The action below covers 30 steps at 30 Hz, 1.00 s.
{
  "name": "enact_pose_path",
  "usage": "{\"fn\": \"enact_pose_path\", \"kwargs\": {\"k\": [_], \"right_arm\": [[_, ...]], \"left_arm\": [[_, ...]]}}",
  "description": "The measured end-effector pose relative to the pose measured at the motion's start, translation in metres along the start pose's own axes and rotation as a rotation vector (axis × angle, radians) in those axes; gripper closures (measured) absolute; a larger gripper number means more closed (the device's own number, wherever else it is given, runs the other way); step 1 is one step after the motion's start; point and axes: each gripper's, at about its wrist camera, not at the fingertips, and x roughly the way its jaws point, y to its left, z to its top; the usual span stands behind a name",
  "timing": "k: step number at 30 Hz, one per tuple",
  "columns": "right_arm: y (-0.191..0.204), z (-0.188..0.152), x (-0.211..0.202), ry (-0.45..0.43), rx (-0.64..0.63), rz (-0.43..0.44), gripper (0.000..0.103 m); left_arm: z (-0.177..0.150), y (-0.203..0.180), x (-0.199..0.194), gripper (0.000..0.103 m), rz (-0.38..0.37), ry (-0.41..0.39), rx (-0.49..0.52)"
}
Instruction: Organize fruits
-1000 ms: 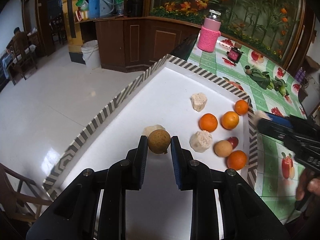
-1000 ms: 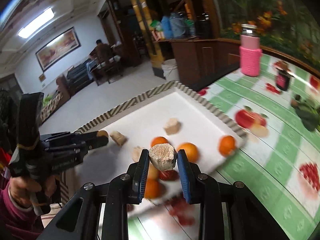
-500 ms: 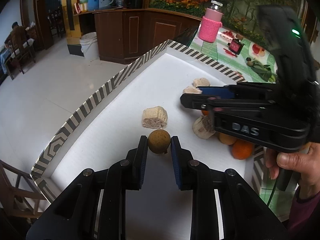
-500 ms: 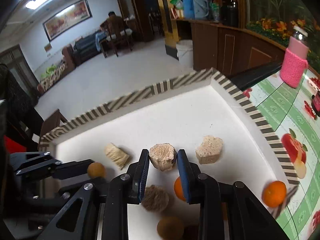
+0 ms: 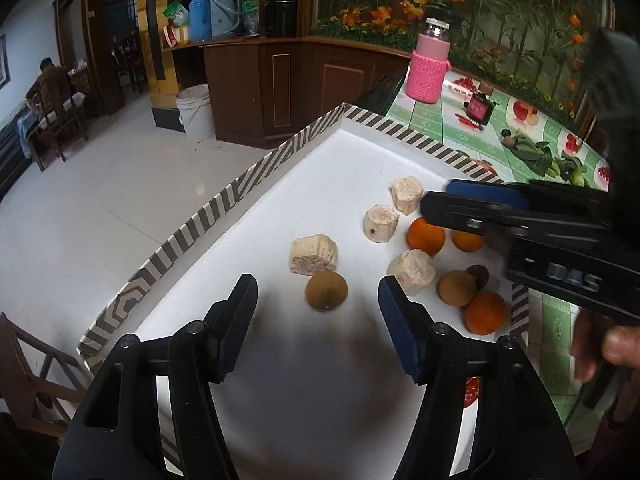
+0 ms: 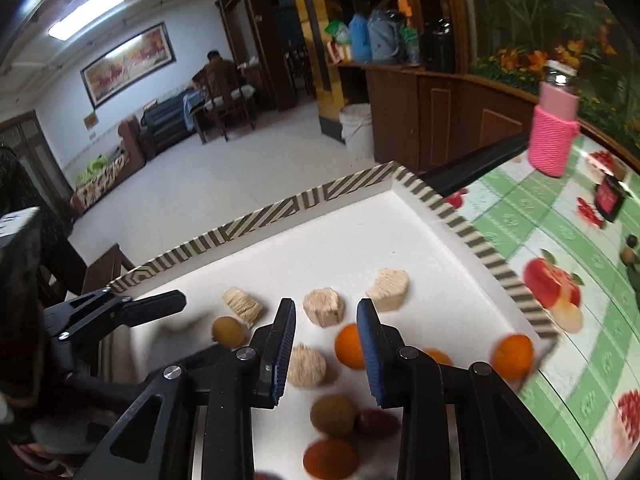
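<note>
A white tray (image 5: 344, 160) with a striped rim holds several oranges, brown round fruits and beige cut chunks. My left gripper (image 5: 318, 298) is open; a brown round fruit (image 5: 327, 290) lies on the tray between its fingertips, next to a beige chunk (image 5: 314, 259). My right gripper (image 6: 326, 320) is open, and a beige chunk (image 6: 324, 311) lies on the tray (image 6: 360, 232) just beyond its tips. An orange (image 6: 349, 346) sits under the right finger. The right gripper also shows in the left wrist view (image 5: 460, 210), above the oranges (image 5: 426, 236).
A pink-sleeved bottle (image 5: 429, 66) and a small dark box (image 5: 479, 108) stand on the green fruit-print tablecloth (image 5: 432, 120) beyond the tray. Green vegetables (image 5: 536, 156) lie at the right. The tray's left rim overhangs the floor (image 5: 100, 184). A wooden chair (image 5: 24, 368) stands below.
Both grippers have opened. The left one let go of the brown fruit, the right one let go of the beige chunk; both pieces now lie on the tray.
</note>
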Motion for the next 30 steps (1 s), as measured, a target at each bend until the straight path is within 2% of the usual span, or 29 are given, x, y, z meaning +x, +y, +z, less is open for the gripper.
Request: {"fn": "enact_pose_path", "kwargs": {"k": [5, 13, 22, 30], "right_arm": [[-0.004, -0.020, -0.029, -0.065, 0.049, -0.021, 0.073], [-0.013, -0.044, -0.060, -0.113, 0.108, -0.055, 0.073], [-0.026, -0.067, -0.082, -0.144, 0.157, -0.077, 0.073], [-0.023, -0.074, -0.084, -0.142, 0.135, -0.097, 0.073]], "left_arm": [[-0.002, -0.009, -0.005, 0.039, 0.039, -0.037, 0.009], [-0.001, -0.027, -0.022, 0.039, 0.050, -0.112, 0.027], [0.002, -0.046, -0.032, 0.039, 0.057, -0.153, 0.040], [0.002, -0.056, -0.037, 0.039, 0.070, -0.162, 0.050]]}}
